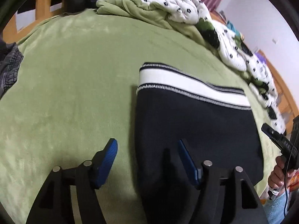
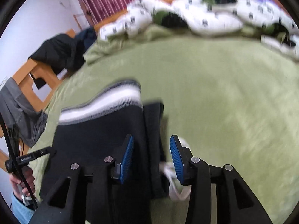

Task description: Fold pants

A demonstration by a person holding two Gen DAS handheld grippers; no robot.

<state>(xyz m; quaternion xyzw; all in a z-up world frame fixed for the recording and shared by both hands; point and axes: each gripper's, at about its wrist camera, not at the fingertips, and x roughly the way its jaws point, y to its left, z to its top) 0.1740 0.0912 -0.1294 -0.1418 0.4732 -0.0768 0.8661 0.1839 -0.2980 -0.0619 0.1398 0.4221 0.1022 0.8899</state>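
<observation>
A wide bed under a plush green blanket (image 1: 74, 74) fills the room, with a white dotted quilt (image 1: 196, 9) bunched along its far edge. Folded dark pants with a white striped waistband (image 1: 186, 123) lie mid-bed. The left gripper (image 1: 147, 149) and the right gripper (image 2: 151, 149) are both spread, pinching nothing.

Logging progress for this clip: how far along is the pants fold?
Done: the dark pants lie folded in a compact block on the green blanket, striped cuff on top. In hand: nothing; the left gripper and right gripper both stand open above the fabric. Left: perhaps tucking in the white drawstring.
</observation>
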